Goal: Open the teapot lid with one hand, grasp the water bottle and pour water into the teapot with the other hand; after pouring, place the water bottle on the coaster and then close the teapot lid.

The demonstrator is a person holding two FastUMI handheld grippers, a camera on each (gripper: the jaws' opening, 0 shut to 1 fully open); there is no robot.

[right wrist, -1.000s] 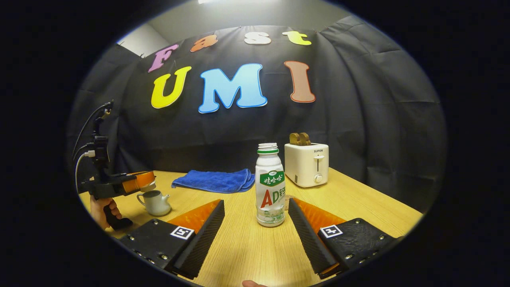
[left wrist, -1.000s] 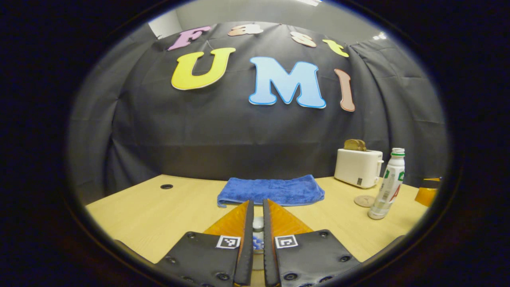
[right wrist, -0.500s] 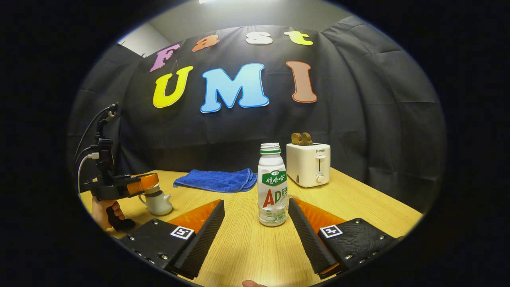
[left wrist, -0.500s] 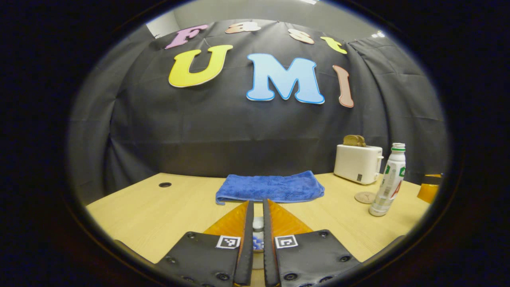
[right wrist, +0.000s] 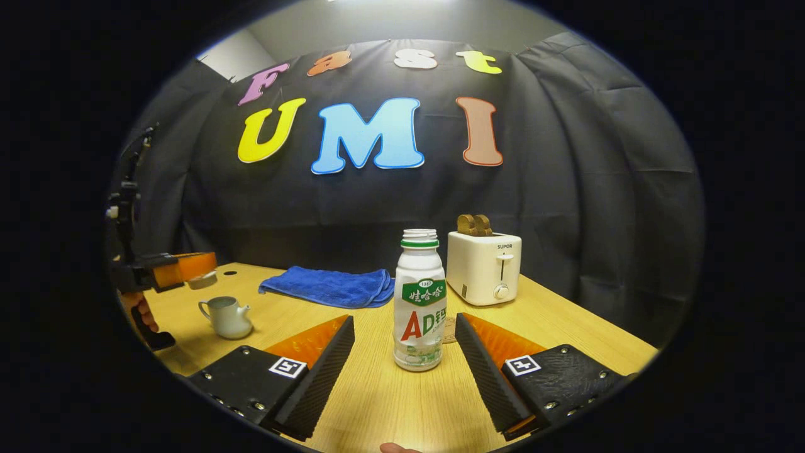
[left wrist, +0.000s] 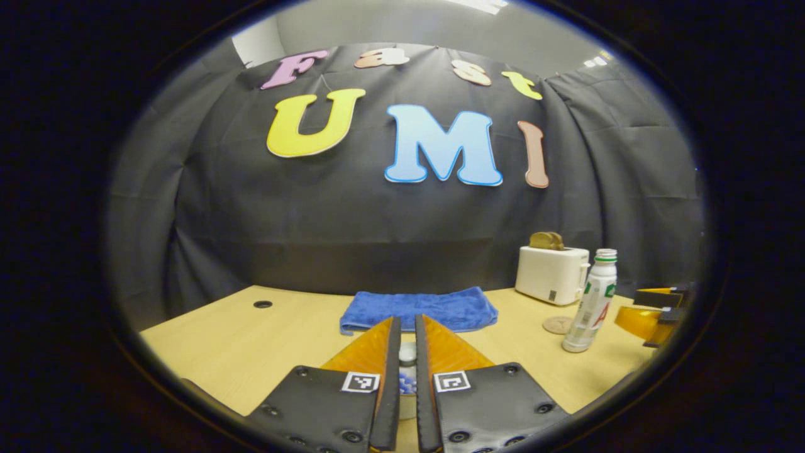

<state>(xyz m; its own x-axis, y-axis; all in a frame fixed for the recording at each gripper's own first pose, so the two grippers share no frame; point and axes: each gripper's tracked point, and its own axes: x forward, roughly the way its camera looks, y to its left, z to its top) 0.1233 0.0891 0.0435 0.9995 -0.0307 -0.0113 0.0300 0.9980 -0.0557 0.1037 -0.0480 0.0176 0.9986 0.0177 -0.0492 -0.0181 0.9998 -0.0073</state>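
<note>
My left gripper [left wrist: 407, 322] is shut on the white teapot lid [left wrist: 407, 356], held by its knob. In the right gripper view the same gripper [right wrist: 188, 267] carries the lid [right wrist: 202, 280] in the air, above and left of the small white teapot [right wrist: 226, 316], whose mouth is uncovered. The white water bottle [right wrist: 419, 302] with a green neck ring stands upright without a cap. My right gripper [right wrist: 404, 319] is open, one finger on either side of the bottle, neither touching it. The round coaster [right wrist: 449, 330] lies just behind the bottle, also seen as a coaster [left wrist: 556, 324] beside the bottle [left wrist: 591, 302].
A folded blue towel [right wrist: 327, 286] lies at the back of the wooden table [right wrist: 566, 327]. A white toaster [right wrist: 484, 267] with bread in it stands right of the bottle. A hand [right wrist: 141, 311] holds the left gripper's handle near the table's left edge.
The left gripper has carried the lid up and away from the teapot. The right gripper has moved closer to the bottle, which has not moved.
</note>
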